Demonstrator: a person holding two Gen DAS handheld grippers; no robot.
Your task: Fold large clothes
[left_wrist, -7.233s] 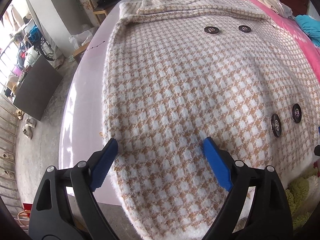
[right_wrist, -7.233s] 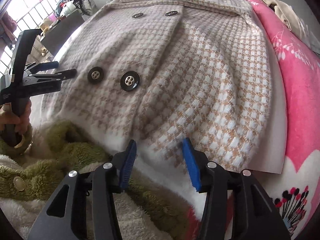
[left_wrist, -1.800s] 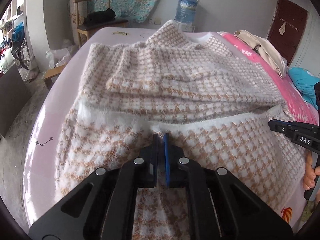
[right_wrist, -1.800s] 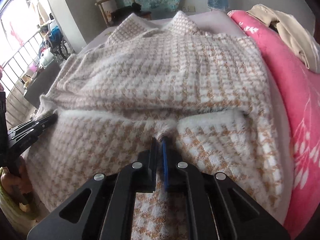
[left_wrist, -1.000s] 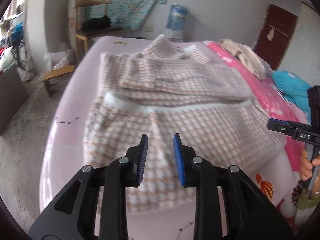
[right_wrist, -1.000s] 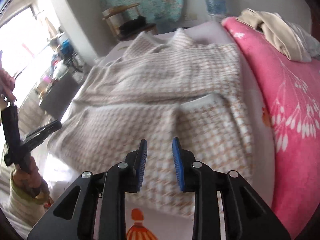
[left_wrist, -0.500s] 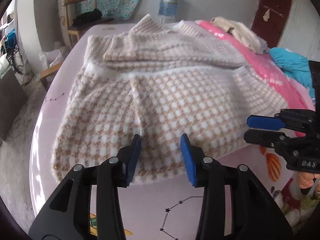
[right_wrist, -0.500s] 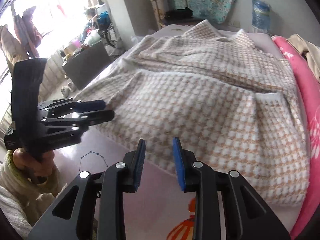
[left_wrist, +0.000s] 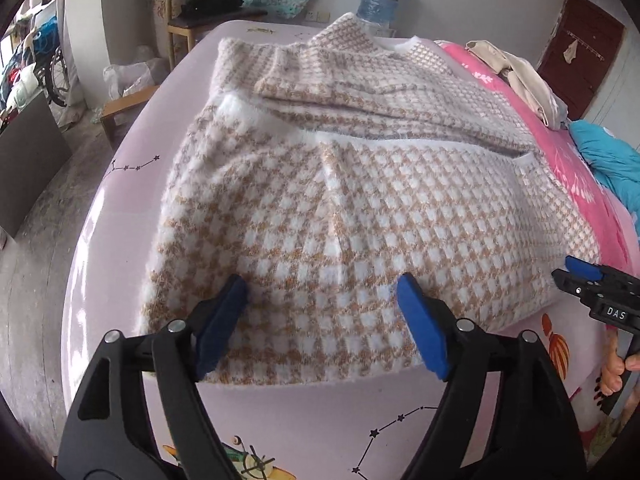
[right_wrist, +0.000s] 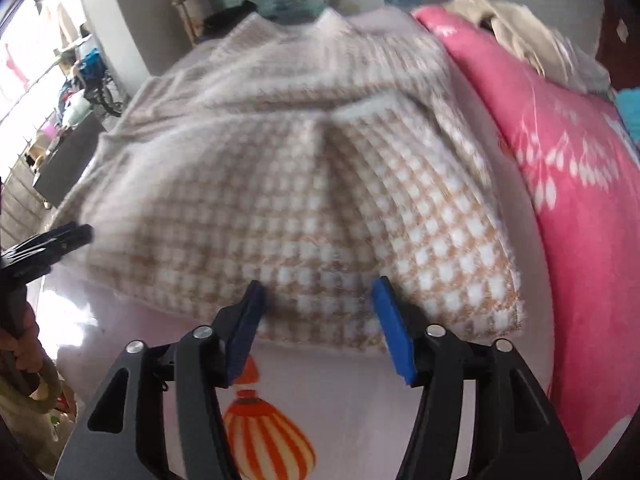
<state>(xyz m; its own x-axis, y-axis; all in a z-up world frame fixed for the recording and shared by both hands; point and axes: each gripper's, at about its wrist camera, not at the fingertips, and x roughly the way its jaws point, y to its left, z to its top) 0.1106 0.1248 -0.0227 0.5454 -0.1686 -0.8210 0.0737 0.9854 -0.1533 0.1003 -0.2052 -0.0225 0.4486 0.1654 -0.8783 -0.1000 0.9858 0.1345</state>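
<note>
A fuzzy tan-and-white houndstooth coat lies on the bed, its lower half folded up over the upper half. My left gripper hovers over the coat's near folded edge on the left side. Its jaws are opening wide, and the blue pads press on nothing. My right gripper stands the same way over the near edge of the coat toward the right, jaws opening and holding nothing. The right gripper shows at the edge of the left wrist view, and the left gripper at the edge of the right wrist view.
The lilac printed sheet lies bare in front of the coat. A pink blanket runs along the right, with beige clothes and a blue cloth on it. Beyond the bed stand a wooden chair and a water bottle.
Both grippers, earlier shut on the coat's hem, let it go on the upper half. They drew back to the near fold, sank lower, and their jaws spread wide.
</note>
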